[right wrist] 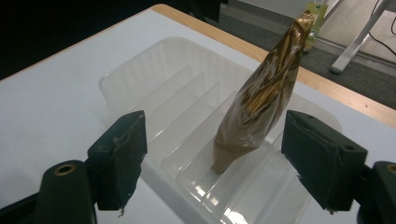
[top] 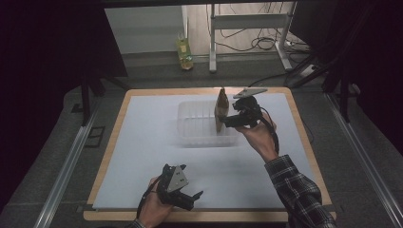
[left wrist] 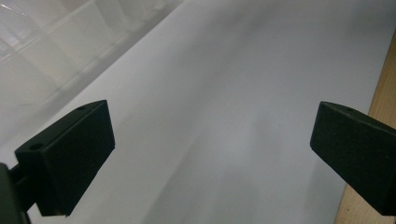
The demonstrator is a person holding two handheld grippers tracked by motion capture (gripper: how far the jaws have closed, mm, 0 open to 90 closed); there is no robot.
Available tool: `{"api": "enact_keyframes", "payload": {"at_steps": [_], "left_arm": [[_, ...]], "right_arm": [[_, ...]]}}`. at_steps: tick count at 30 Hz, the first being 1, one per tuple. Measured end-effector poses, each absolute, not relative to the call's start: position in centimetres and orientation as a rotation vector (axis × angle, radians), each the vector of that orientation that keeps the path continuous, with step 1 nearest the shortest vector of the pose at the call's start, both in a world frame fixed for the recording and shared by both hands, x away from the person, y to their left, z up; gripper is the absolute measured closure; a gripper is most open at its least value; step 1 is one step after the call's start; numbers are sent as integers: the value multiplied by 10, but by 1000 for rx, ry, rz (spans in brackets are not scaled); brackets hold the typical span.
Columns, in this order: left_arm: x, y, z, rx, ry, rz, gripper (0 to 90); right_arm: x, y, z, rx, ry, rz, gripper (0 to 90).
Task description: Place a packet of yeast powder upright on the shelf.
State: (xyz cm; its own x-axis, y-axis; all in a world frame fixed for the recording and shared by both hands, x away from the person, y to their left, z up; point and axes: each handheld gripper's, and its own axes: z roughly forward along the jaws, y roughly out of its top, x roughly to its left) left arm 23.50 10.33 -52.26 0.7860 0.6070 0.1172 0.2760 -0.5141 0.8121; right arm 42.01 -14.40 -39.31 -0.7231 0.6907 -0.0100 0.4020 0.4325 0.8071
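The gold-brown pouch [right wrist: 259, 105] stands upright, long axis vertical, in a slot of the clear tray [right wrist: 154, 88], between the right claw [right wrist: 229, 161]'s spread jaws, seemingly untouched, while the left claw [left wrist: 205, 154] gapes wide, well apart.

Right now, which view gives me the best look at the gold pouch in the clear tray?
The right gripper view: the gold pouch stands upright in the clear tray, large, between open jaws. The high view shows it small and edge-on. The left gripper view catches a corner of the tray.
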Motion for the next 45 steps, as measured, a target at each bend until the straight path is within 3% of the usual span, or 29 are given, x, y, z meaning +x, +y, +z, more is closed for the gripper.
{"api": "enact_keyframes", "payload": {"at_steps": [15, 29, 45], "left_arm": [[236, 104, -524, 2123, 648, 519, 0], [236, 105, -524, 2114, 653, 515, 0], [239, 108, -524, 2113, 665, 532, 0]], "right_arm": [[393, -156, -408, 876, 2379, 1255, 152], [369, -175, -413, 852, 2409, 1258, 28], [334, -196, -431, 809, 2418, 1219, 8]]}}
